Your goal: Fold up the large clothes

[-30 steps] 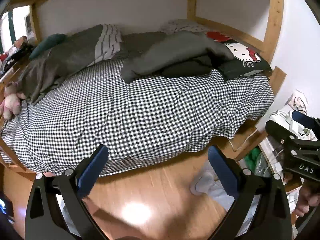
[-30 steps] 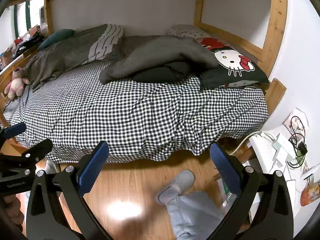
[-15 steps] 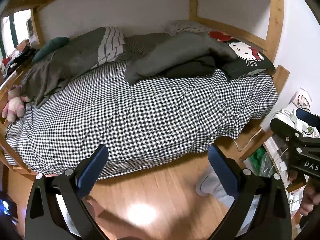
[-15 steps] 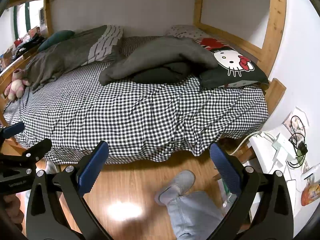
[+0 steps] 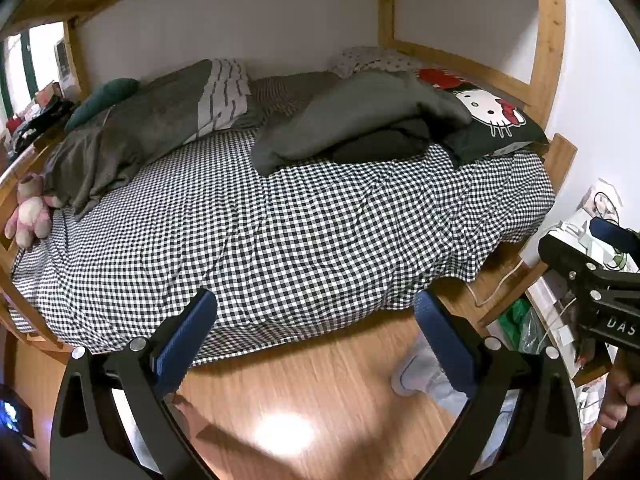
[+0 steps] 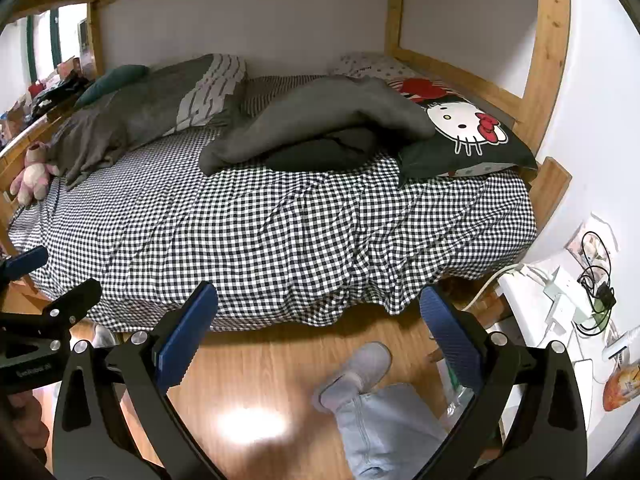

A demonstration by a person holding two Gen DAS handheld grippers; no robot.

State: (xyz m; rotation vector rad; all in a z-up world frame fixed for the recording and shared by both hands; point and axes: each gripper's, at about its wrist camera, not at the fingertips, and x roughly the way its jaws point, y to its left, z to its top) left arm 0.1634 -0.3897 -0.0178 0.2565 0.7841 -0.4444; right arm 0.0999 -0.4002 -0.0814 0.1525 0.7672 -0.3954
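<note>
Both the left gripper [image 5: 316,340] and right gripper [image 6: 320,340] are held spread wide and empty at lower frame, a grey garment [image 6: 320,120] lying on the checked bed [image 6: 280,232] at upper centre.

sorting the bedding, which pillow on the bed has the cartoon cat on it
The black pillow at the bed's right end, printed with a white cat face and red bow. The dark green pillow at far left is plain.

Floor [image 5: 320,392] is glossy wood laminate with a bright glare spot on it. Bed frame [image 6: 548,40] is bare matt pine — knots showing. The checked sheet [image 6: 280,232] looks like thin woven cotton, creased. Grey garment [image 6: 320,120] on top is soft, matt cloth, kinda fleecy. Gripper fingers [image 5: 184,340] — matt black plastic with ridged blue pads and shiny metal bolts.
</note>
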